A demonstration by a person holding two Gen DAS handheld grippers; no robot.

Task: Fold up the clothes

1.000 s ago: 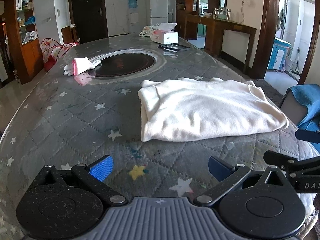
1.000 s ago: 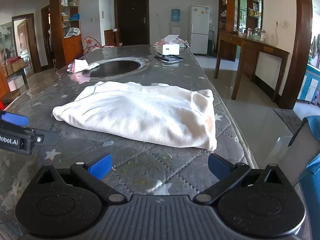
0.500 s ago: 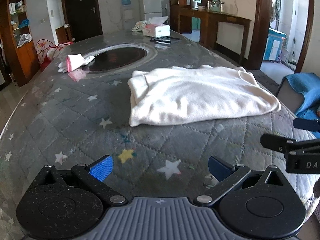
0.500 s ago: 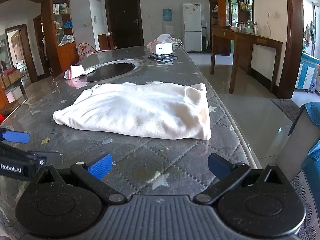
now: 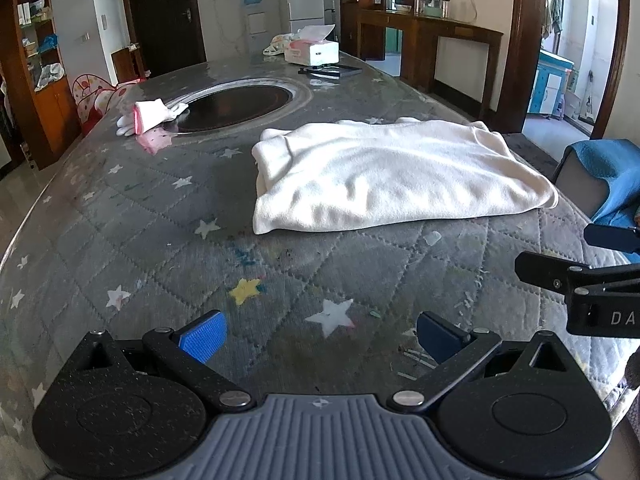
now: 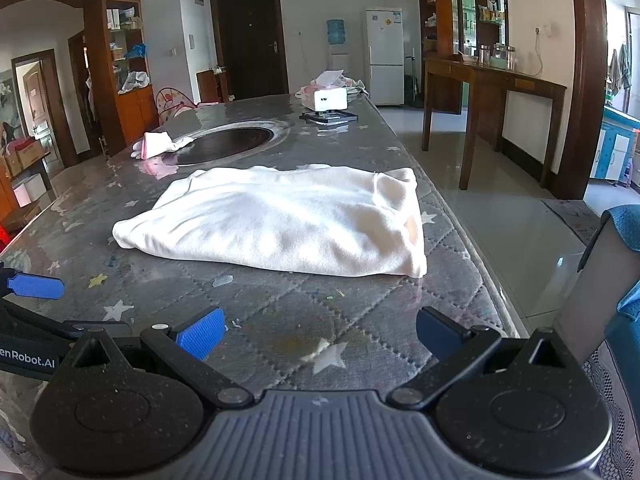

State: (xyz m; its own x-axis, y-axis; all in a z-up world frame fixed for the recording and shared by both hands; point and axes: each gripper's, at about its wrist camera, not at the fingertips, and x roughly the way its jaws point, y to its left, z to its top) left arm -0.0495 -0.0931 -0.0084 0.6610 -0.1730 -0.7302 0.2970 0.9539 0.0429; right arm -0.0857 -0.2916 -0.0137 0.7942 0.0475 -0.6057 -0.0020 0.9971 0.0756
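Observation:
A white garment (image 5: 396, 172) lies folded into a flat rectangle on the grey star-patterned table cover (image 5: 160, 240); it also shows in the right wrist view (image 6: 288, 220). My left gripper (image 5: 320, 336) is open and empty, held back from the garment's near edge. My right gripper (image 6: 318, 334) is open and empty, also short of the garment, near the table's right front corner. Each gripper shows at the edge of the other's view.
A round dark inset (image 5: 236, 104) sits mid-table with a white and pink glove (image 5: 150, 116) beside it. A tissue box (image 5: 312, 50) and a black flat item (image 5: 330, 71) lie at the far end. A blue-covered chair (image 5: 608, 176) stands right.
Both grippers have pulled back from the garment toward the table's near end. The garment lies still and both stay open.

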